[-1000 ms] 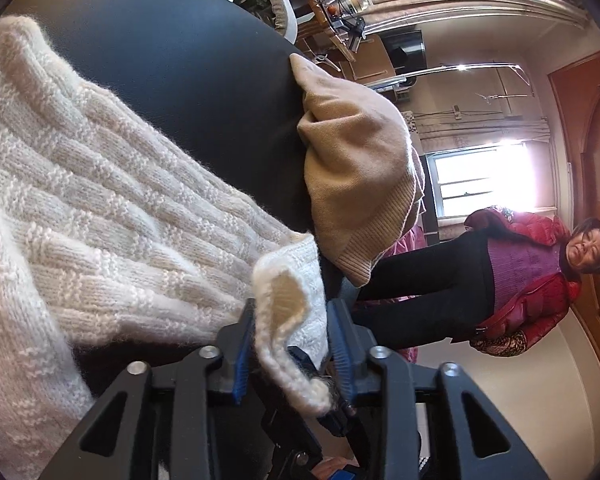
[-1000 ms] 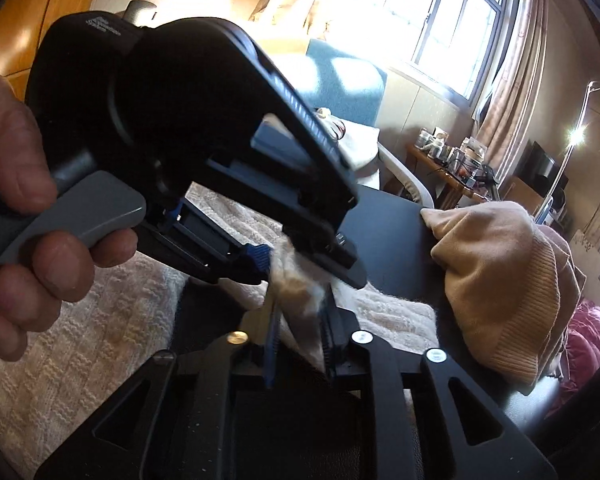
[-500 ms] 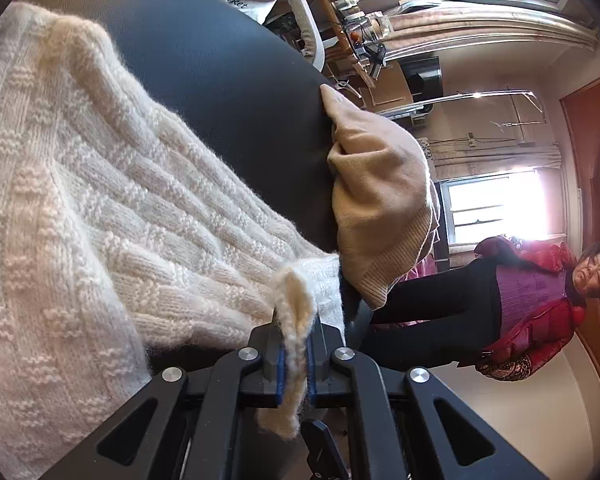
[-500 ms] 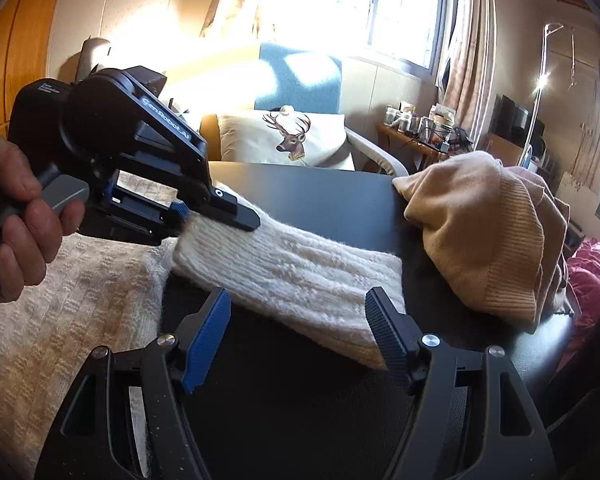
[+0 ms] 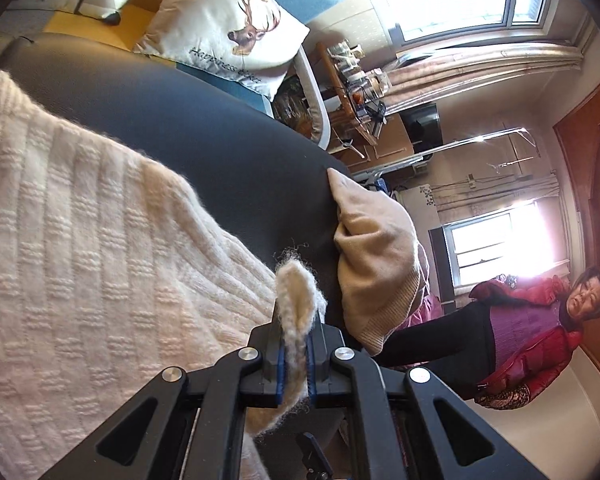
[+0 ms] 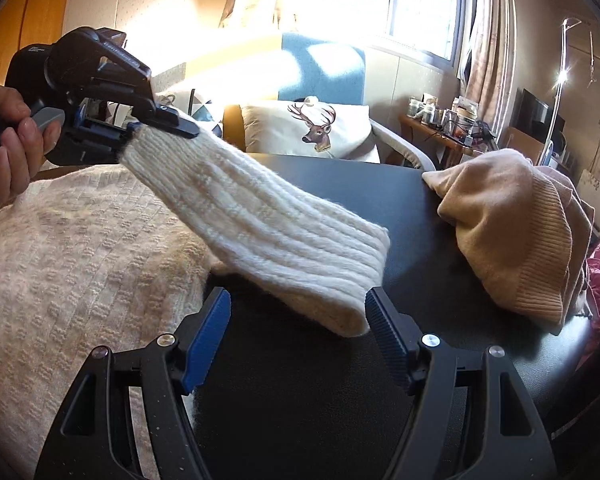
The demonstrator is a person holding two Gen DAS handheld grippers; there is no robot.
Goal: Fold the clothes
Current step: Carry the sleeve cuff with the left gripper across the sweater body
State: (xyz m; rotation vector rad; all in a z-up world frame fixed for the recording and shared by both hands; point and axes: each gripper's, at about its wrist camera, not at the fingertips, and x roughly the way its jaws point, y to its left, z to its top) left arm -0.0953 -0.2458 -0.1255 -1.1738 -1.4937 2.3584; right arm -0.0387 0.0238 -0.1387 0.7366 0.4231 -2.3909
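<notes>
Now the left hand-held gripper [image 5: 296, 354] is pinching the cuff of the white sweater [image 6: 80, 264] lying on the black bench [image 6: 412, 208], lifting its sleeve [image 6: 260, 220]; the right hand-held gripper [image 6: 298, 340] is gaping empty.

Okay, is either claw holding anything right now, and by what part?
The left claw is shut on the white sweater, gripping the cuff end of its sleeve. The right claw is open and holds nothing.
</notes>
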